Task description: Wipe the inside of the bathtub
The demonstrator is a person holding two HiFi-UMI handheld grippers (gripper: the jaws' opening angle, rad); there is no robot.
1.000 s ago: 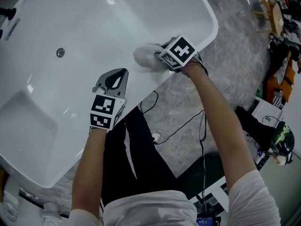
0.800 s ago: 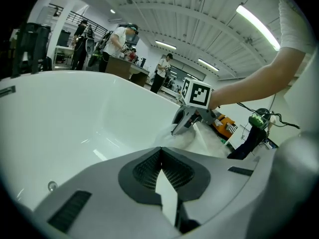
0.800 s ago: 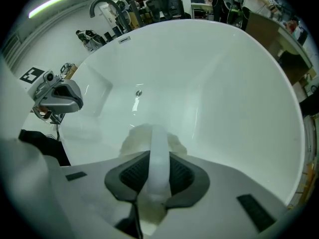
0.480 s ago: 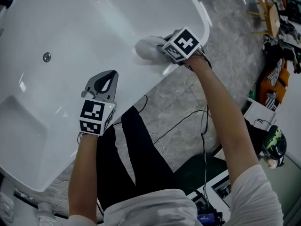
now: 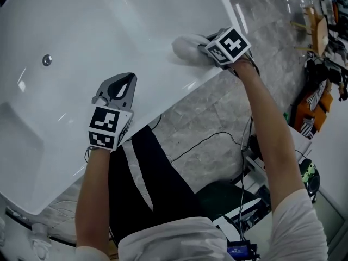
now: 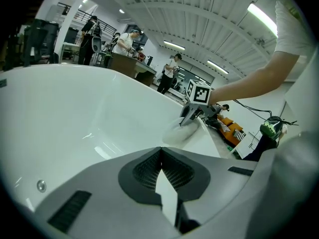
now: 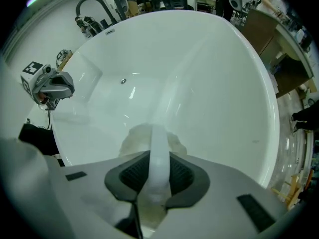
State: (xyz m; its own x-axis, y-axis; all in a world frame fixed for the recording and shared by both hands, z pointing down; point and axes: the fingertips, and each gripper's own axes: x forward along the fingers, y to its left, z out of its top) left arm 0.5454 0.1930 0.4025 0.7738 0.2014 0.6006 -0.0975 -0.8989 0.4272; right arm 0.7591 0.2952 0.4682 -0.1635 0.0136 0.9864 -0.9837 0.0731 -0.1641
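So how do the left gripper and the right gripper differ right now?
The left gripper's jaws are closed on nothing, while the right gripper's jaws are clamped on a white cloth. The left gripper is held over the near side of the bathtub and wipes nothing. The right gripper has its cloth against the tub's inner wall, just below the rim. Both point into the tub, and each carries a marker cube.

The bathtub looks glossy, smooth white; the cloth soft; the floor grey veined stone.
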